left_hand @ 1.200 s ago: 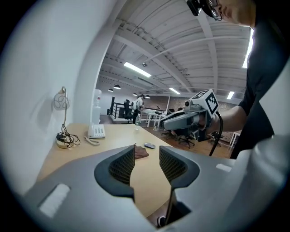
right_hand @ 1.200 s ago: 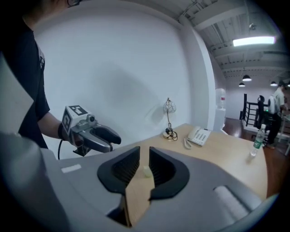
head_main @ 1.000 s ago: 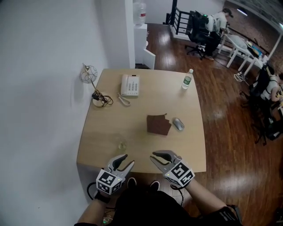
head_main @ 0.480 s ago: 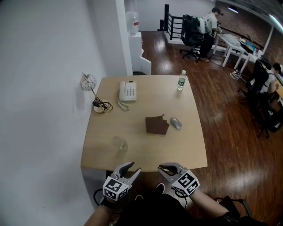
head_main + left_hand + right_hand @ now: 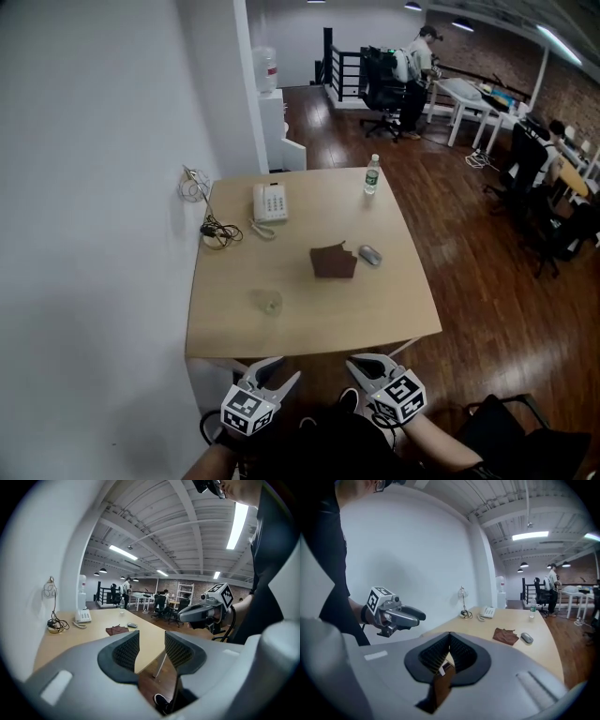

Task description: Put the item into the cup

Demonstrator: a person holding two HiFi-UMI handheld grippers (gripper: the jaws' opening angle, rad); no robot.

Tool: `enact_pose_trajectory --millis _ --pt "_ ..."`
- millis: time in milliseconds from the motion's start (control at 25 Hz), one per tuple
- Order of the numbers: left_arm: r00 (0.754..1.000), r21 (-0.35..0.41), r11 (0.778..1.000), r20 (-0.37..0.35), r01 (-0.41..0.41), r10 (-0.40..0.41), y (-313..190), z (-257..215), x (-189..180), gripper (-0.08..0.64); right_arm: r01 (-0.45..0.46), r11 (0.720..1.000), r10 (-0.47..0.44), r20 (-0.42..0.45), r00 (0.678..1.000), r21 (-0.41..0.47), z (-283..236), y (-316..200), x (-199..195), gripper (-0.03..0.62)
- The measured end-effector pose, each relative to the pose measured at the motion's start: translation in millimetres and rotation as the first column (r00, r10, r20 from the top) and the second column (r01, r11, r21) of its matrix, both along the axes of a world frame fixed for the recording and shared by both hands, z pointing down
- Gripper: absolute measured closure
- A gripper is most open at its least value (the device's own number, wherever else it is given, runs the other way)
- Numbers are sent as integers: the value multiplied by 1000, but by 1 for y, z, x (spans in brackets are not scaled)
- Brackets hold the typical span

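A small clear cup [image 5: 270,303] stands on the wooden table [image 5: 375,314] near its front left. A crumpled brown cloth [image 5: 333,262] and a grey mouse [image 5: 370,255] lie mid-table; both also show in the right gripper view, the cloth [image 5: 506,635] left of the mouse [image 5: 527,637]. Both grippers hang in front of the table's near edge, off its surface. My left gripper [image 5: 286,368] is open and empty, its ribbed pads [image 5: 127,649] apart. My right gripper [image 5: 356,366] is shut with nothing between its pads [image 5: 440,651].
A white telephone [image 5: 269,202], a tangle of cable [image 5: 217,232] and a water bottle [image 5: 371,175] sit at the table's far side. A white wall runs along the left. Beyond the table are wooden floor, office chairs, desks and people [image 5: 417,58].
The view has drawn back from the table, and both grippers now sit off its near edge. The right gripper's jaws have closed; the left stays open.
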State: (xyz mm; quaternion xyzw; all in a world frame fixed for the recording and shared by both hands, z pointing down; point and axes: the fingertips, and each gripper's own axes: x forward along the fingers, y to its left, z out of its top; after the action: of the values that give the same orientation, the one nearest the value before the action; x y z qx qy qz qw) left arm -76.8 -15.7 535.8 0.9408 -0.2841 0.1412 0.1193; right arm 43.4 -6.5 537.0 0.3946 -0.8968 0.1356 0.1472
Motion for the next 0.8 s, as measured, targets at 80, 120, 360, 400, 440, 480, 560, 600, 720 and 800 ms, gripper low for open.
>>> enact_pose_trajectory --millis 80,120,360,400,440,480,560,600,720,800 --pt "1000 -5 1000 1 -7 7 11 2 -10 393 -14 1000 14 -12 1000 13 -3 14 -8 583" --pt "1000 -6 1000 2 -10 10 16 2 -14 390 -18 1000 18 -12 1000 12 -4 20 -11 583" --pt "1000 10 1000 -8 -14 14 35 -6 -21 379 -41 999 41 43 998 -6 -14 42 -17 584" --pt "1000 8 1000 -13 -10 10 37 -8 -20 376 -45 999 45 45 998 -1 -15 44 -15 584" --pt "1000 6 1000 -17 -6 6 40 -9 -20 374 -47 999 47 53 997 -2 -17 46 -14 584" --pt "1000 3 1000 -20 -4 4 42 -10 -18 373 -47 999 47 66 997 -7 -20 48 -13 584" --pt "1000 2 1000 -21 -5 5 49 -13 -13 368 -41 999 42 83 996 -13 -25 54 -9 584" --pt "1000 7 1000 -19 -8 8 52 -13 -9 368 -36 999 37 85 996 -11 -26 58 -7 584" --pt "1000 26 1000 -10 -11 11 57 -16 -1 368 -27 1000 27 89 996 -9 -30 64 -1 584" --pt "1000 23 1000 -19 -7 8 61 -17 3 368 -19 1000 20 95 995 -14 -29 69 2 584"
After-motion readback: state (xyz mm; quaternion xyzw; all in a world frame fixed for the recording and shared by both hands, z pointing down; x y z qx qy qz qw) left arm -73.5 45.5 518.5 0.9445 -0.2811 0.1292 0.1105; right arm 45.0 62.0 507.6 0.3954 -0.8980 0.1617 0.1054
